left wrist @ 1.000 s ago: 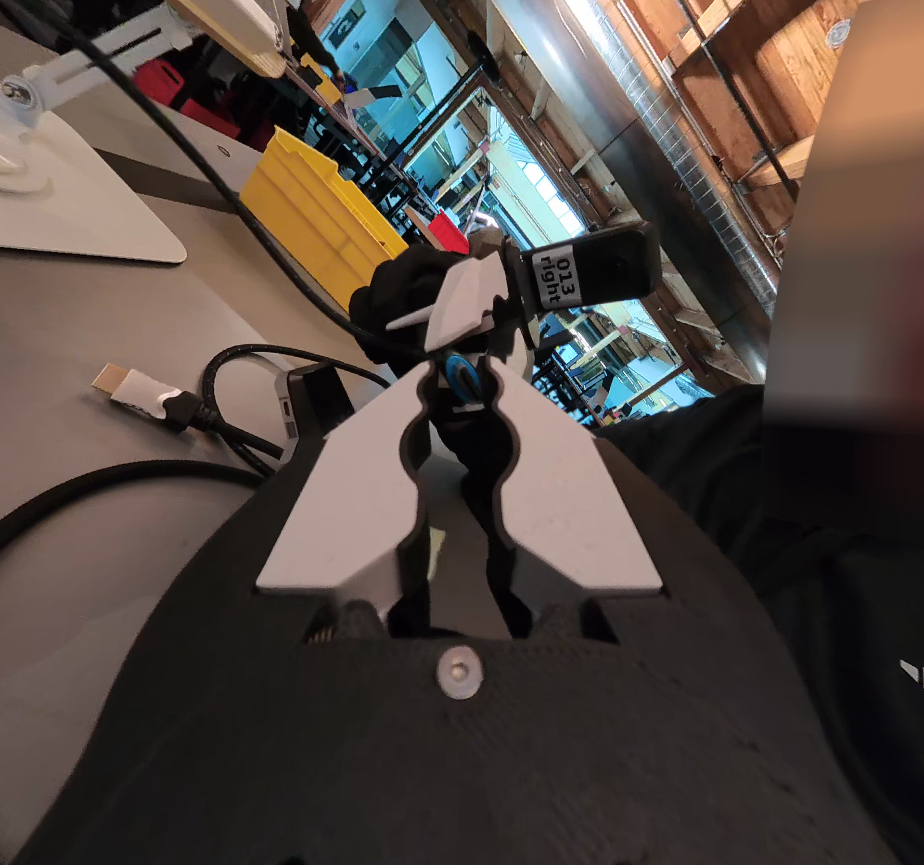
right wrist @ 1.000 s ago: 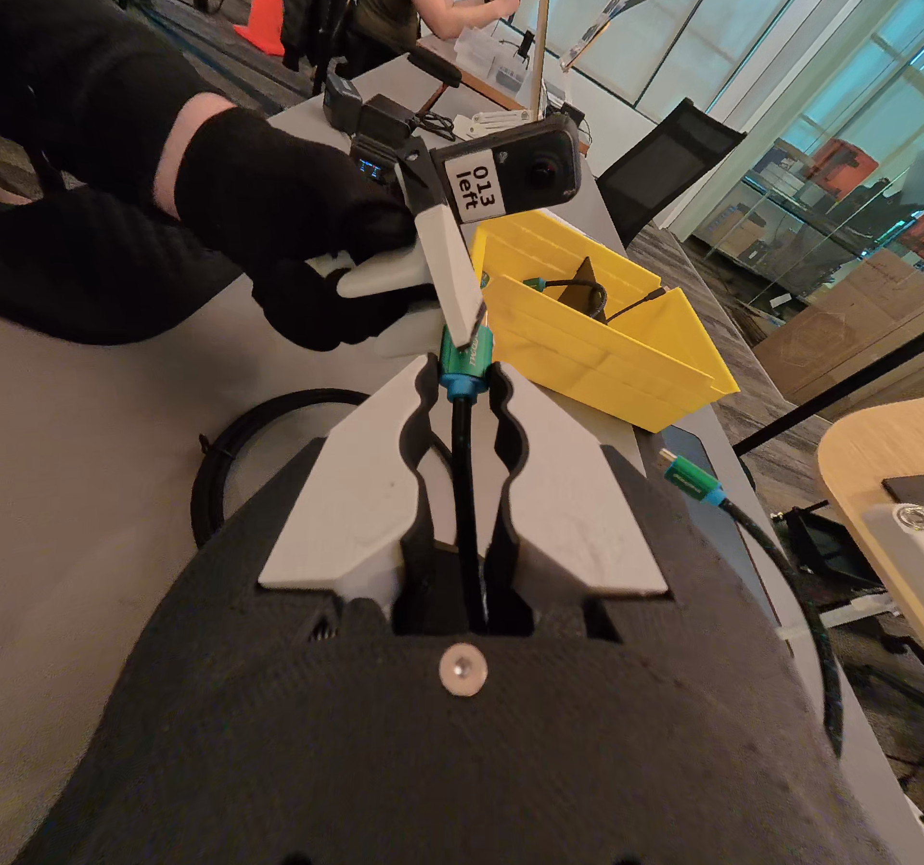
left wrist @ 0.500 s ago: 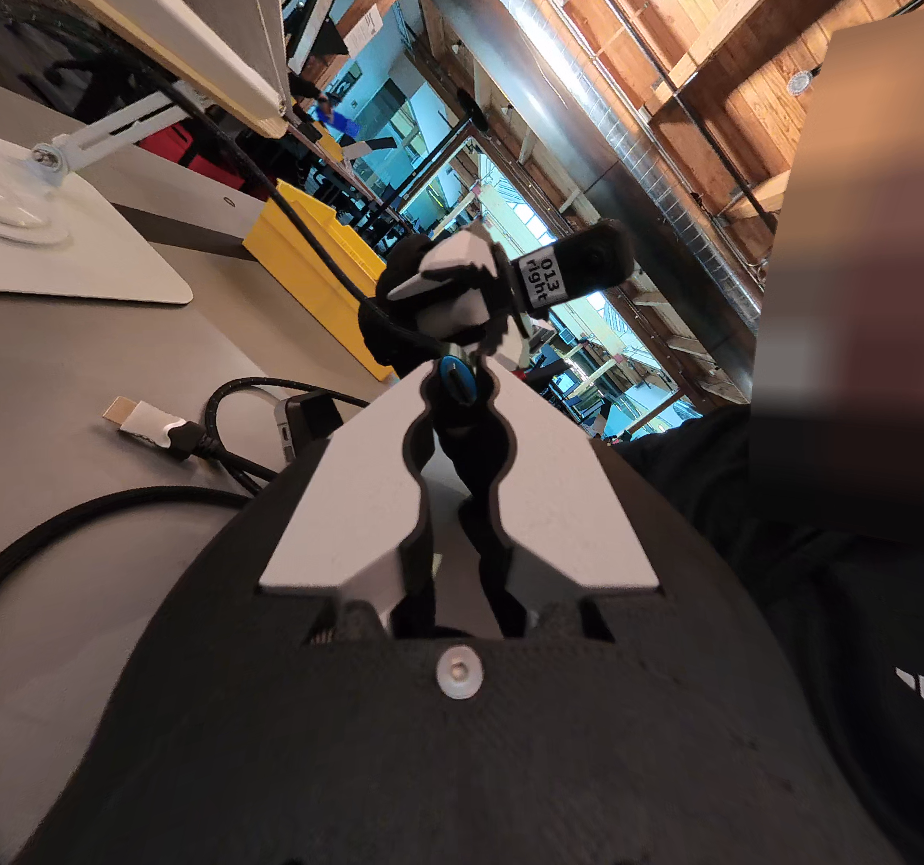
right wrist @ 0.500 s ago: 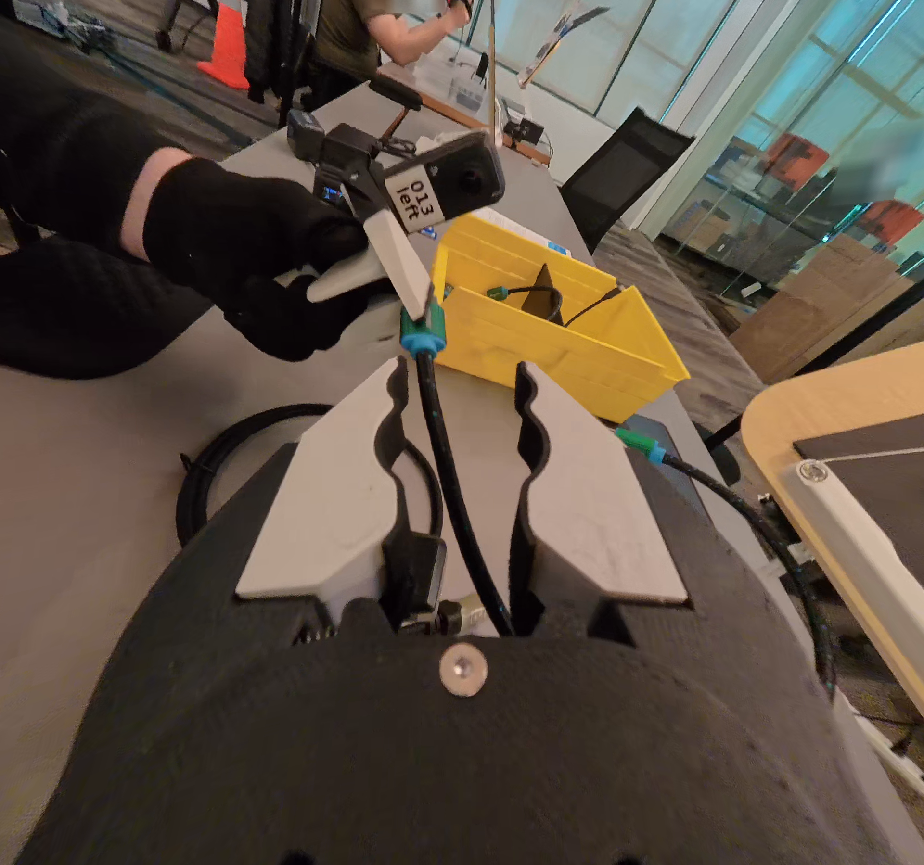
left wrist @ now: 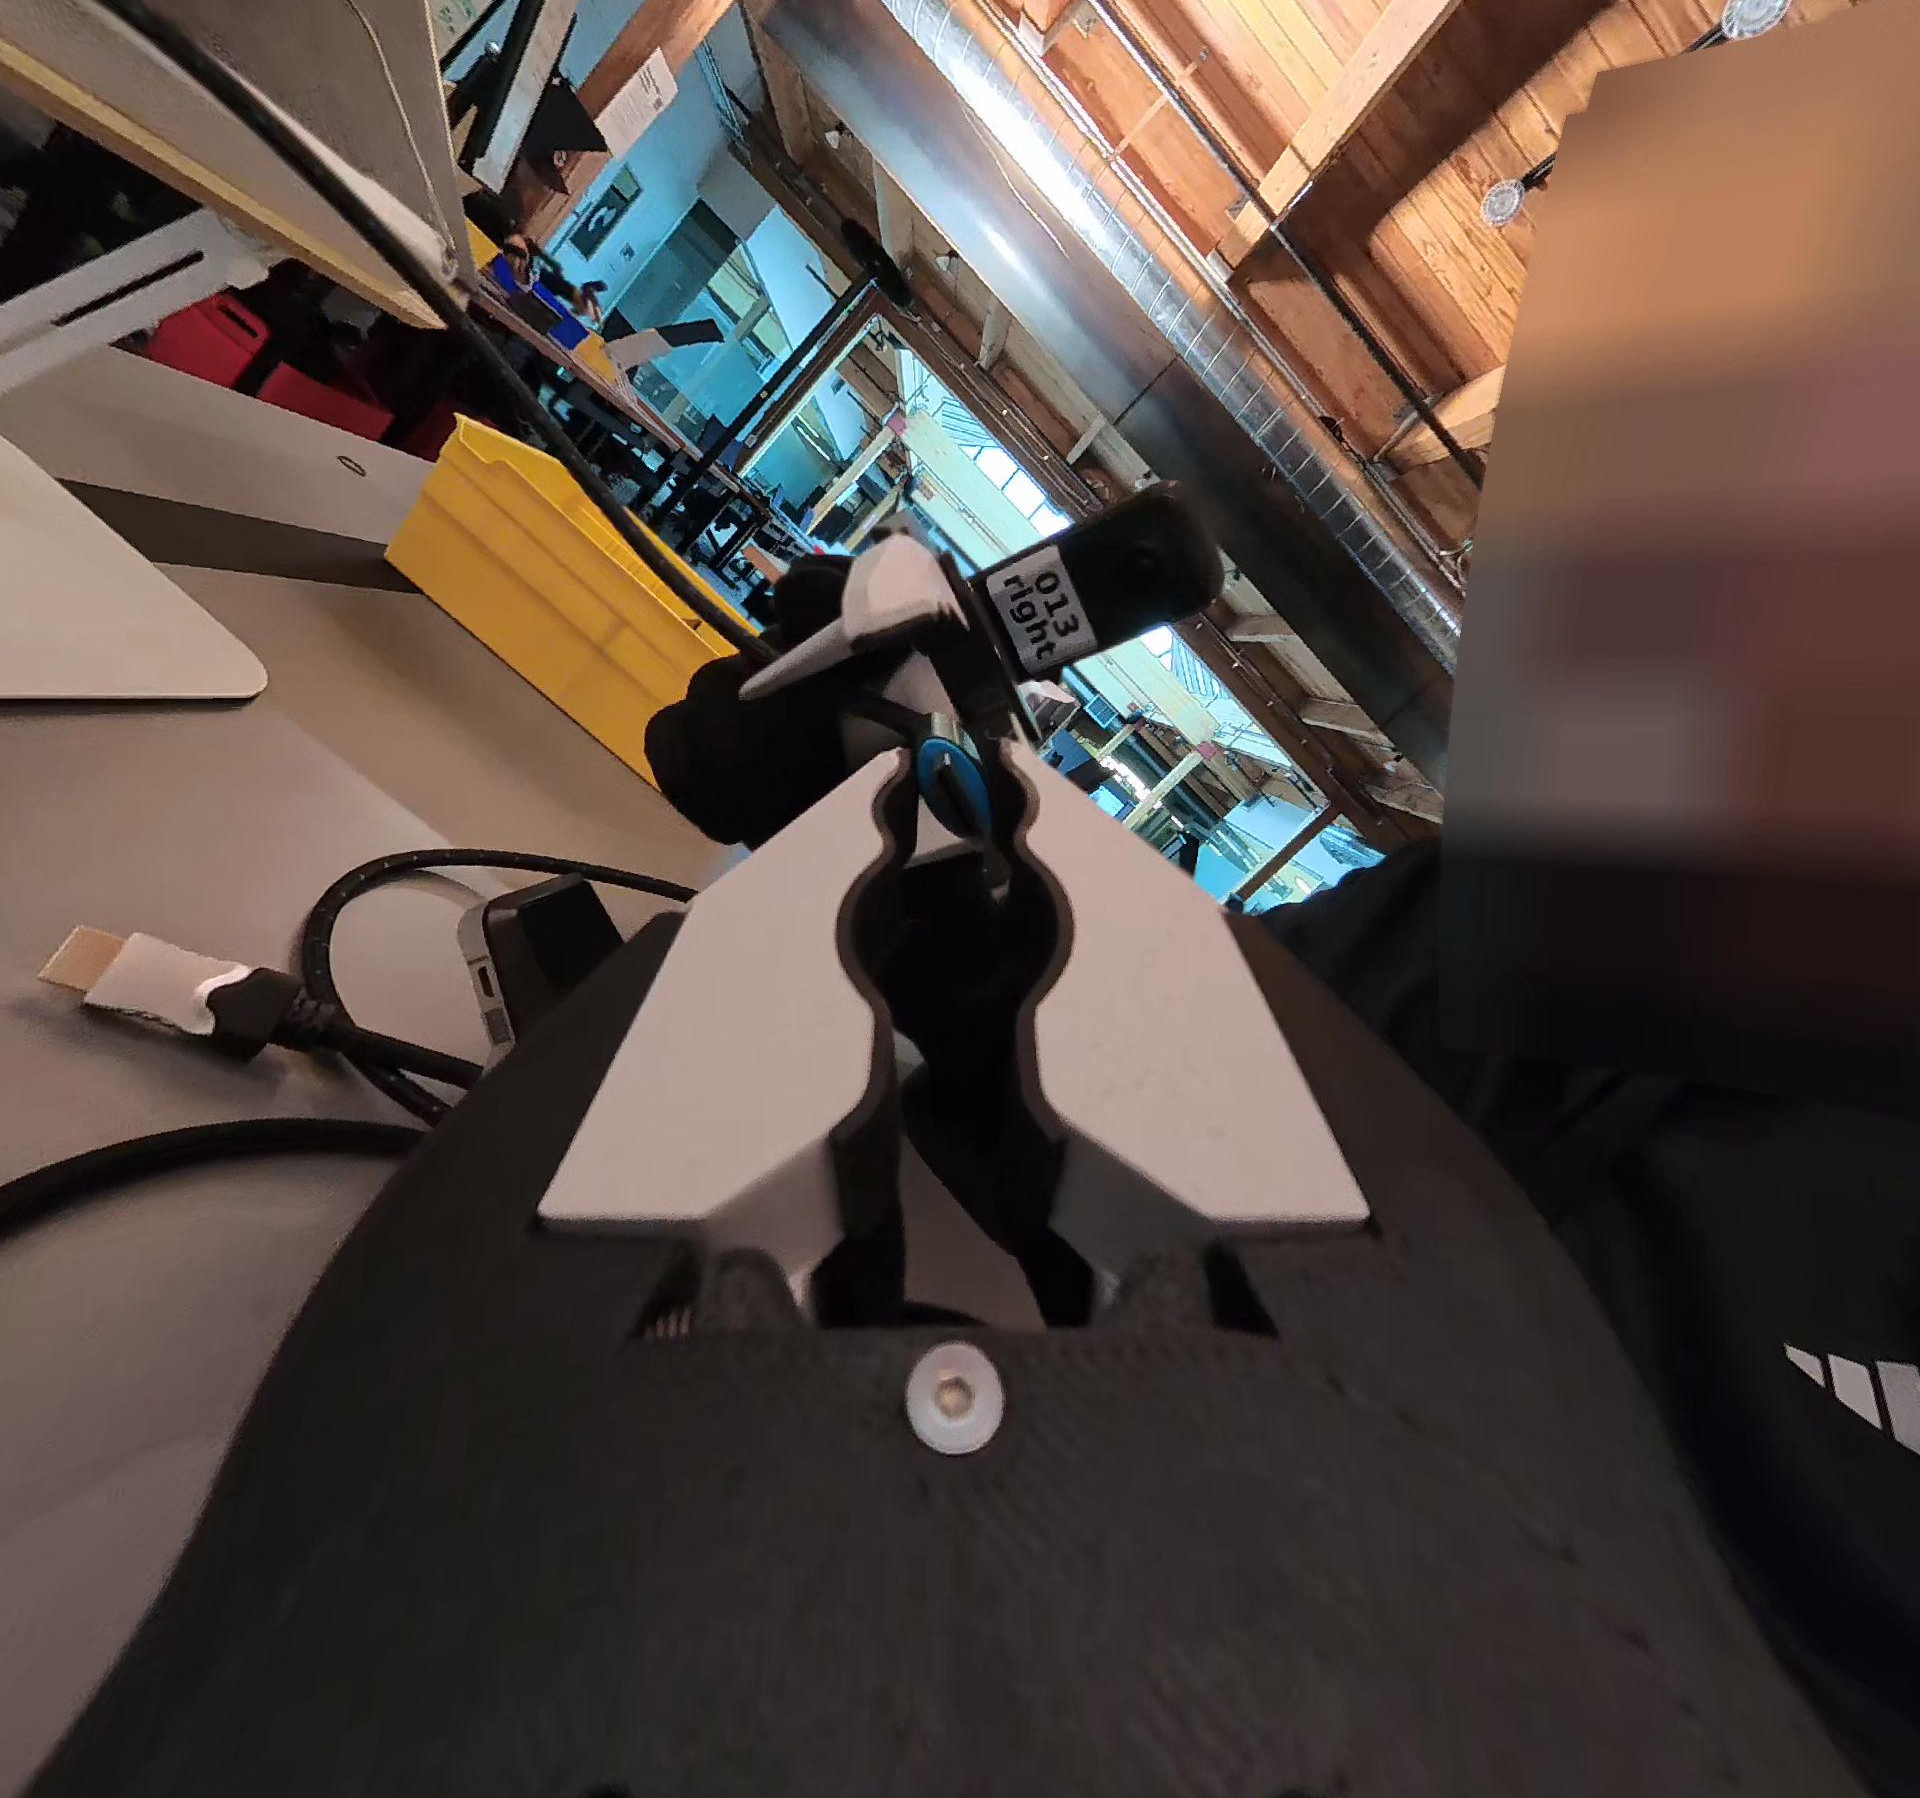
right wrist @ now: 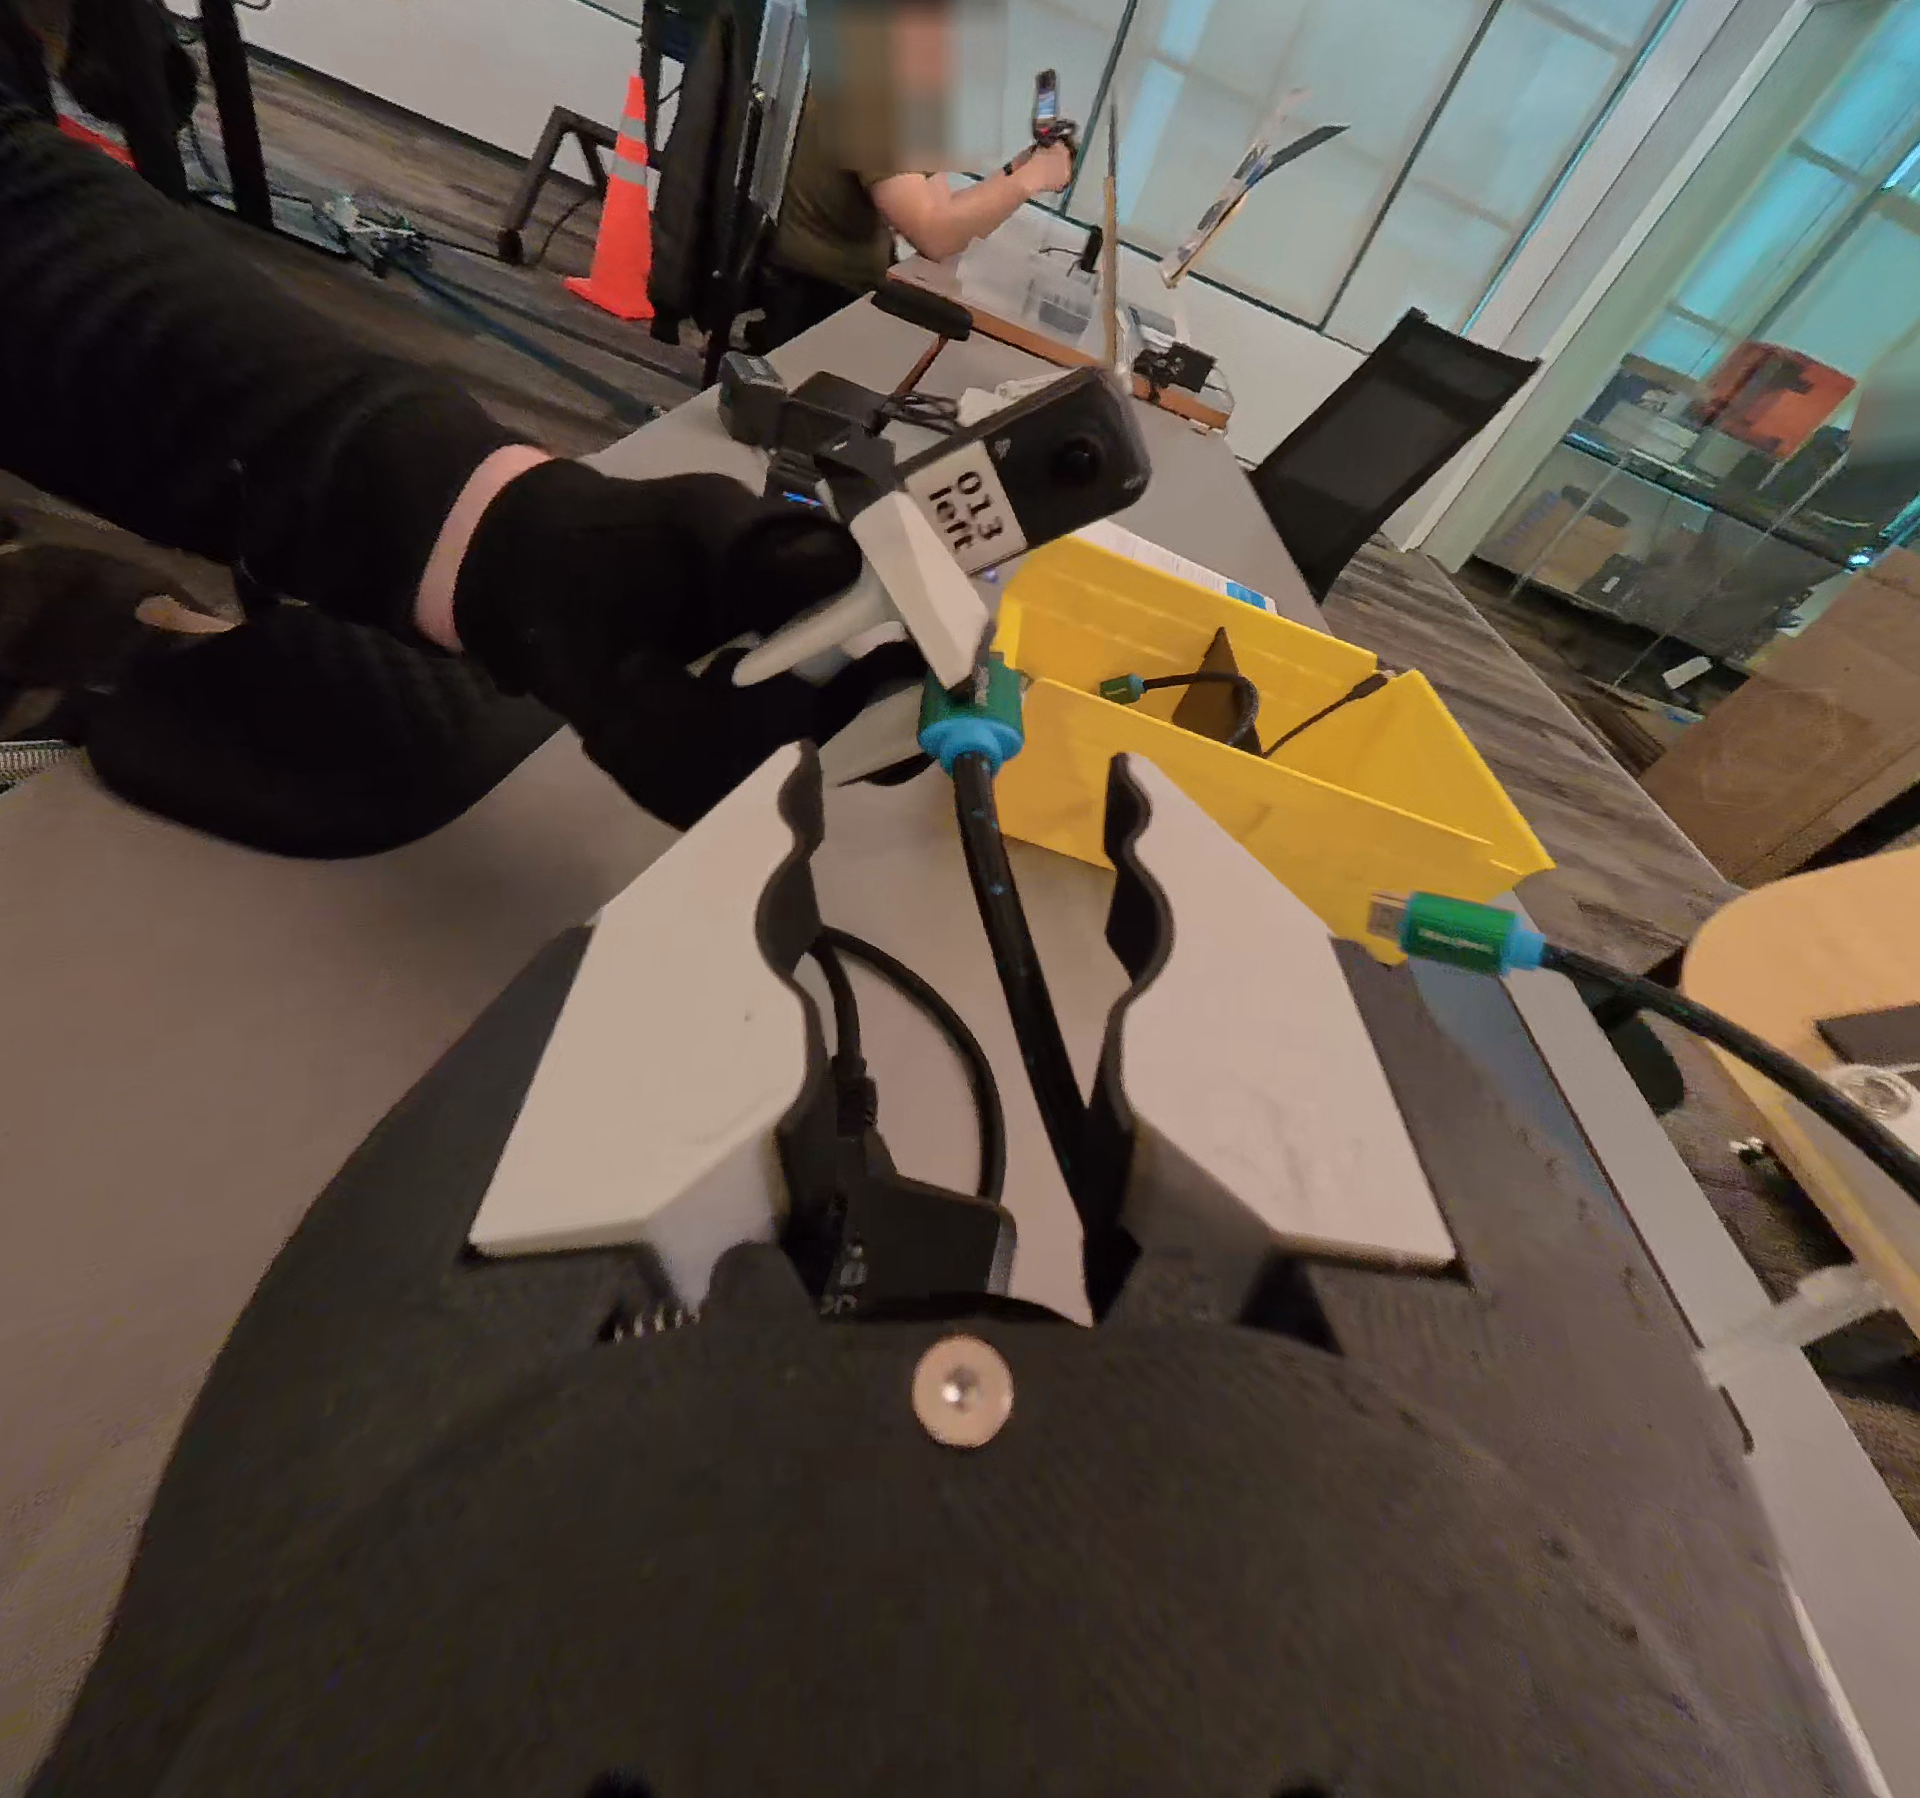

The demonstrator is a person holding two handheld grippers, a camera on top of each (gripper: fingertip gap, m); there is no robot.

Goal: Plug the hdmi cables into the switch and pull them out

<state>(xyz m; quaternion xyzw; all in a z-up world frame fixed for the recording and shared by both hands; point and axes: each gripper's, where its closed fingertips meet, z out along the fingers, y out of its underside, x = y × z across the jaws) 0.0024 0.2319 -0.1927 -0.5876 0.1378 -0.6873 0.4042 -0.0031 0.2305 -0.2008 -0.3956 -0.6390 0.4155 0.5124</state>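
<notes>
Grey desk [right wrist: 260, 969] in an open workshop, glass walls far right, another person seated at a far table.

Left to right: a gloved hand [right wrist: 644, 626] holds the left gripper [right wrist: 971, 678], pinched tight on the green-and-blue HDMI plug [right wrist: 971, 714], lifted off the desk. Its cable [right wrist: 1013, 917] drops through the gap of the right gripper [right wrist: 961, 792], whose jaws stand wide apart and hold nothing. The switch [right wrist: 914, 1239], a small black box, sits on the desk near the base of the right fingers, with a thin black lead looping off it. Yellow bin [right wrist: 1299, 813] just behind. A second green plug [right wrist: 1455, 933] lies loose at the right desk edge. In the left wrist view a white-tipped plug [left wrist: 156, 985] lies unplugged at near left, beside the switch [left wrist: 530, 948].

Step, as I read it: plug picked up and in the left gripper, insertion not started. Next needs the plug turned to face a port and the switch braced, probably by the free right gripper.

Hard to tell: the plug's metal tip is buried in the left fingers, so its orientation is unknown. Switch ports are mostly hidden by gripper bodies in both views.
</notes>
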